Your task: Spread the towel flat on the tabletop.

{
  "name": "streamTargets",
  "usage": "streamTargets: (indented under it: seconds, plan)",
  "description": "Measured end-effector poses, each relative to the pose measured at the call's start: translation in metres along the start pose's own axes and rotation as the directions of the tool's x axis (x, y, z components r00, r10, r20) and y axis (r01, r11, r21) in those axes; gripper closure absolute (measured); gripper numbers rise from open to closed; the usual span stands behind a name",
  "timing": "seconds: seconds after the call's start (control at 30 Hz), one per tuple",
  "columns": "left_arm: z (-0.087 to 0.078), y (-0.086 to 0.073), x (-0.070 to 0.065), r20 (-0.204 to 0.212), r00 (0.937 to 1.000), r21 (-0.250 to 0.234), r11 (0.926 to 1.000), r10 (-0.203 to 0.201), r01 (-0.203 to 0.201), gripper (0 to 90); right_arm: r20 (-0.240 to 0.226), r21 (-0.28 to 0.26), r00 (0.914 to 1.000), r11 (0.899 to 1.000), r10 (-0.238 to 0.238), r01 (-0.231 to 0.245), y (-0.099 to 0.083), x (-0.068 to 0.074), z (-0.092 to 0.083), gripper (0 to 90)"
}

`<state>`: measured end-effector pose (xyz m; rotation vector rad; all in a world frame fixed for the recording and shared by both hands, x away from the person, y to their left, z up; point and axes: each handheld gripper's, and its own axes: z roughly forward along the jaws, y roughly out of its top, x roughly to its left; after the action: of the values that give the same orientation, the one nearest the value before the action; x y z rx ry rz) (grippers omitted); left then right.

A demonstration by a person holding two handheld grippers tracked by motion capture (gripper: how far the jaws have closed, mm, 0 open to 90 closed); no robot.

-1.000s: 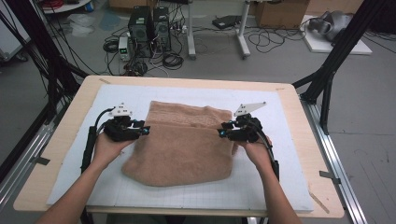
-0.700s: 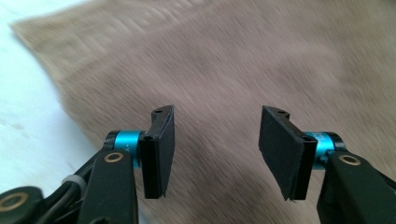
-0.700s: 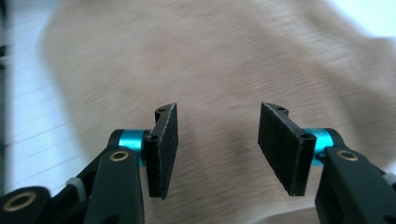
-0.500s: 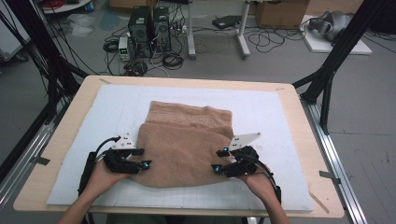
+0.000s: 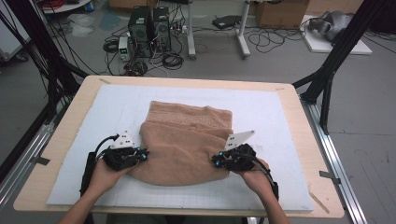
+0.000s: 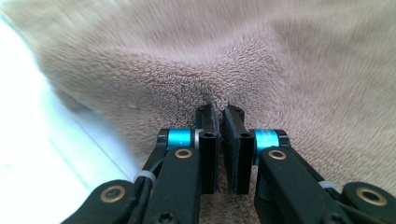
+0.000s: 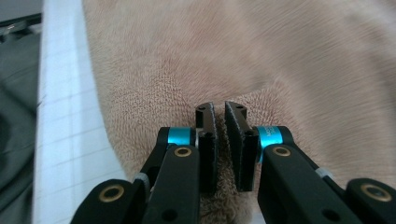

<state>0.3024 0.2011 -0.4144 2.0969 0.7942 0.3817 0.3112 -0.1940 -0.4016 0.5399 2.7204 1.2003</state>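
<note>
Tan towel (image 5: 184, 142) pinched between both claws

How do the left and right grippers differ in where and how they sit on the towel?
The left gripper sits at the brown towel's near left edge, the right gripper at its near right edge. The left's grey plate lies flatter; the right's tilts up. Both have just been closing and pinch towel between their jaws.

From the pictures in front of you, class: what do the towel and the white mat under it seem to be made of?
Towel: probably cotton terry, matte and tan; its fuzzy looped pile shows in the left gripper view. Mat: perhaps foam or soft plastic sheet, matte white with a faint printed grid; the exact material is unclear.
</note>
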Motion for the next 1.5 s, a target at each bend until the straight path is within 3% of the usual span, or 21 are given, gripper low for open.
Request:
streamTargets:
  seconds: [0.17,0.3,0.4,0.5,0.57,0.67,0.73,0.83,0.9,1.1,1.2,1.37,1.47,1.5]
  plan:
    - [0.002,0.027,0.009,-0.063,0.9980,-0.066,0.9978,-0.006,0.002,84.7,0.097,-0.027,0.9952,1.000,0.015,-0.012,0.019,-0.022,-0.015,83.6]
    - [0.016,0.044,0.024,-0.100,0.9942,-0.094,0.9951,-0.040,0.030,84.7,0.143,-0.045,0.9858,0.996,0.088,-0.082,0.024,-0.056,-0.013,83.8]
    - [0.034,0.049,0.032,-0.128,0.9908,-0.067,0.9971,-0.044,0.035,84.7,0.173,-0.045,0.9728,0.988,0.154,-0.148,0.022,-0.080,-0.005,83.8]
    - [0.055,0.046,0.043,-0.130,0.9869,-0.044,0.9950,-0.095,0.090,84.7,0.189,-0.020,0.9600,0.978,0.207,-0.207,0.017,-0.098,0.010,83.7]
    - [0.067,0.043,0.048,-0.127,0.9838,-0.013,0.9919,-0.127,0.126,84.6,0.196,0.005,0.9545,0.973,0.225,-0.231,0.013,-0.104,0.020,83.6]
    - [0.073,0.041,0.049,-0.115,0.9861,0.000,0.9928,-0.119,0.120,82.3,0.201,0.020,0.9513,0.970,0.234,-0.243,0.011,-0.107,0.028,81.8]
    - [0.067,0.043,0.050,-0.114,0.9878,-0.008,0.9943,-0.107,0.106,76.0,0.200,0.003,0.9502,0.970,0.239,-0.244,0.012,-0.106,0.025,75.0]
    - [0.052,0.045,0.051,-0.100,0.9874,-0.038,0.9922,-0.122,0.119,65.1,0.201,-0.042,0.9487,0.970,0.244,-0.240,0.014,-0.104,0.014,65.2]
    - [0.040,0.045,0.049,-0.090,0.9911,-0.047,0.9945,-0.098,0.094,61.7,0.187,-0.067,0.9517,0.970,0.243,-0.235,0.016,-0.097,0.004,62.2]
    - [0.009,0.038,0.036,-0.071,0.9961,-0.054,0.9974,-0.052,0.048,52.8,0.147,-0.124,0.9716,0.978,0.186,-0.168,0.026,-0.069,-0.021,55.8]
    - [-0.002,0.030,0.024,-0.054,0.9981,-0.062,0.9977,-0.029,0.026,50.2,0.138,-0.133,0.9828,0.986,0.122,-0.104,0.028,-0.049,-0.029,55.5]
    - [-0.002,0.008,0.005,-0.015,0.9999,-0.033,0.9995,-0.003,0.003,48.7,0.115,-0.100,0.9917,0.994,0.058,-0.046,0.016,-0.020,-0.022,52.7]
    - [0.009,-0.004,0.000,0.000,1.0000,0.018,0.9998,0.003,-0.003,48.3,0.090,-0.081,0.9945,0.996,0.054,-0.047,0.003,-0.010,-0.008,49.6]
    - [0.014,-0.005,-0.001,-0.001,0.9999,0.061,0.9980,0.016,-0.016,48.4,0.091,-0.064,0.9946,0.997,0.050,-0.044,0.000,-0.009,-0.002,48.6]
